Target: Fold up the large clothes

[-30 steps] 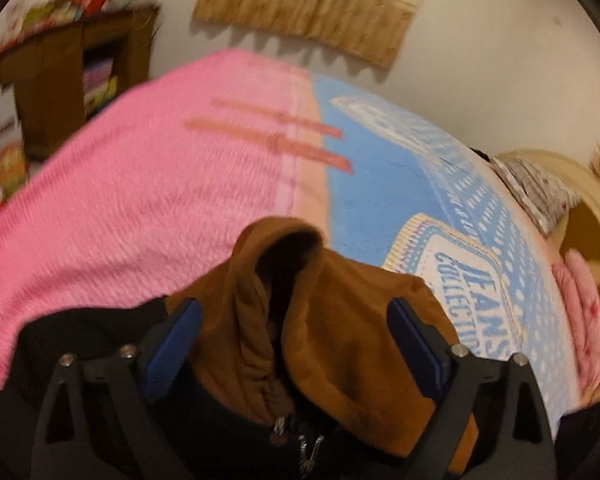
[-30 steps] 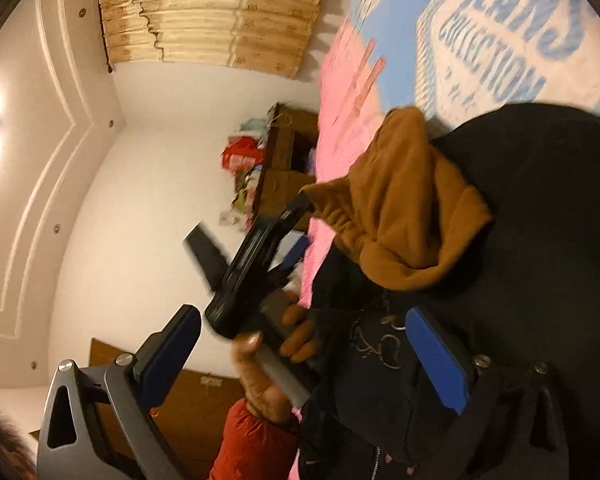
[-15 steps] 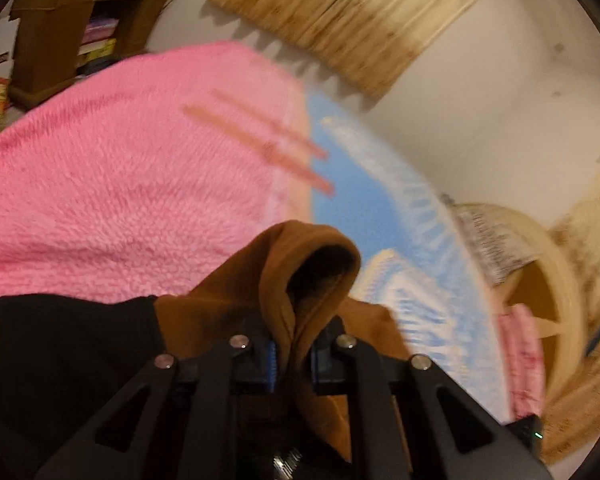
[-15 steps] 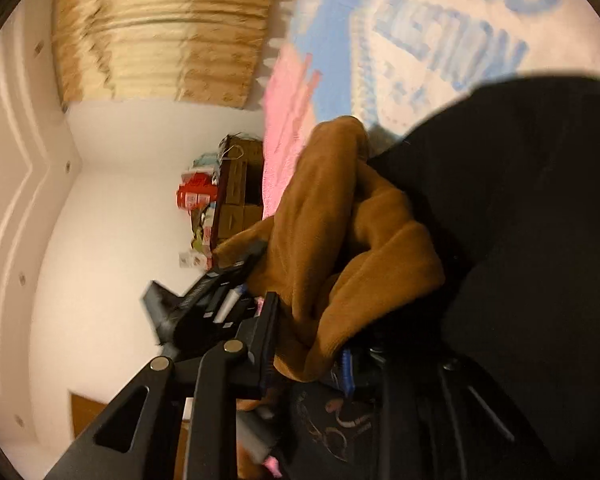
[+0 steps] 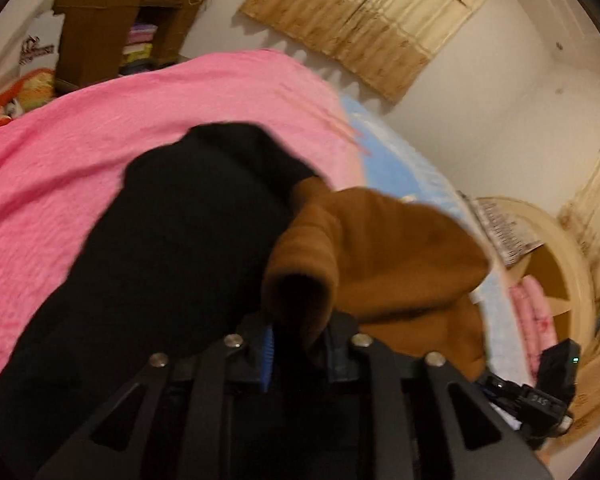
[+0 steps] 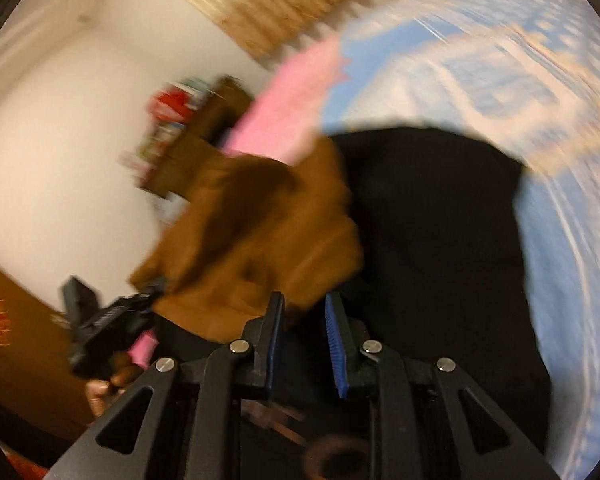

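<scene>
the hood (image 5: 380,256) is soft brown fleece, matt and slightly napped; the black body of the garment (image 5: 188,240) is matt cloth with no sheen. the pink bedspread (image 5: 100,132) looks like a rough, nubbly weave, the blue printed cover (image 6: 560,208) beside it smoother. each hand-held gripper (image 5: 300,354) (image 6: 304,344) has matt black plastic arms, shiny metal rivets and ribbed blue pads (image 6: 334,344). the shelf unit (image 5: 100,32) is dull brown wood.

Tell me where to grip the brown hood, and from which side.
Grip the brown hood at its rolled rim, where the left gripper pinches it. That doubled edge stands up, facing the gripper. Come from the near side, over the black body.
</scene>
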Tool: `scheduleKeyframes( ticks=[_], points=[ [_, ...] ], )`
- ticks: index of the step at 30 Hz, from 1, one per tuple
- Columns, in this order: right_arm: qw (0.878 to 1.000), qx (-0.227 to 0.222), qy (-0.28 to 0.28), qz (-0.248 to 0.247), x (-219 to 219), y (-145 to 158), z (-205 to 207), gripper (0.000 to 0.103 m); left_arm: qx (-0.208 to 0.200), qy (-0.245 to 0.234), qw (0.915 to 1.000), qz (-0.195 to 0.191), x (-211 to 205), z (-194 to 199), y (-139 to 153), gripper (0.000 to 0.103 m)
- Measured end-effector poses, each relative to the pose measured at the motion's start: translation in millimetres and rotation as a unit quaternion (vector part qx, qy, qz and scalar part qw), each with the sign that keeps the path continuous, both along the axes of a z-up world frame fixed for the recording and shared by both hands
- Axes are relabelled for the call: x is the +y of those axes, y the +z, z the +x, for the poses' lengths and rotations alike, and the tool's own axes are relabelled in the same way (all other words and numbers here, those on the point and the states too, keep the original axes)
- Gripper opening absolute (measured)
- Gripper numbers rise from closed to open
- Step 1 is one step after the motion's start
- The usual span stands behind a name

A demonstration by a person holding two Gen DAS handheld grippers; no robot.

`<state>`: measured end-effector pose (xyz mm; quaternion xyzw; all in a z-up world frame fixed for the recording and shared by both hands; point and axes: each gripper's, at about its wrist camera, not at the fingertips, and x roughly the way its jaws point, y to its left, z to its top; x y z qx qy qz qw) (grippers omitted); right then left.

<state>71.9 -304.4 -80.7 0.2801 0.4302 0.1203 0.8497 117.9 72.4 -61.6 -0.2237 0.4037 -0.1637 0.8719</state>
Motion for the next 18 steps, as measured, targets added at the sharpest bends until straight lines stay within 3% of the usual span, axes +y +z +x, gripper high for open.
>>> scheduleKeyframes(
  ticks=[2,4,6,8,13,15,17,18],
  points=[
    [1.000,0.005,-0.003,-0.007,-4.5,-5.9,-12.5,0.019,-0.006,0.000,0.9999,0.008,4.9,-3.7,9.1,0.033],
    [1.000,-0.003,-0.011,0.001,-10.2,3.4,-22.3,0.019,-0.028,0.016,0.9990,0.031,9.9,-8.6,26.1,0.060],
    [0.999,-0.037,-0.022,-0.004,-13.5,23.1,-29.8,0.022,-0.079,0.061,0.9933,0.059,21.8,-20.9,52.8,0.080],
    [0.996,-0.083,-0.025,-0.018,-10.3,47.2,-35.6,0.022,-0.111,0.079,0.9877,0.077,23.5,-28.8,66.3,0.081],
    [0.988,-0.146,-0.005,-0.059,31.5,86.5,5.9,0.022,-0.145,0.042,0.9763,0.155,-21.7,-16.8,73.4,0.081],
    [0.986,-0.133,0.008,-0.096,53.9,77.8,28.3,0.022,-0.114,0.042,0.9742,0.190,-42.0,3.3,51.0,0.081],
    [0.991,-0.081,0.018,-0.104,67.5,46.4,51.6,0.022,-0.065,0.058,0.9719,0.219,-39.9,18.6,22.5,0.080],
    [0.992,-0.049,0.013,-0.113,68.6,26.6,58.4,0.022,-0.034,0.066,0.9738,0.215,-33.7,28.5,7.5,0.081]
  ],
)
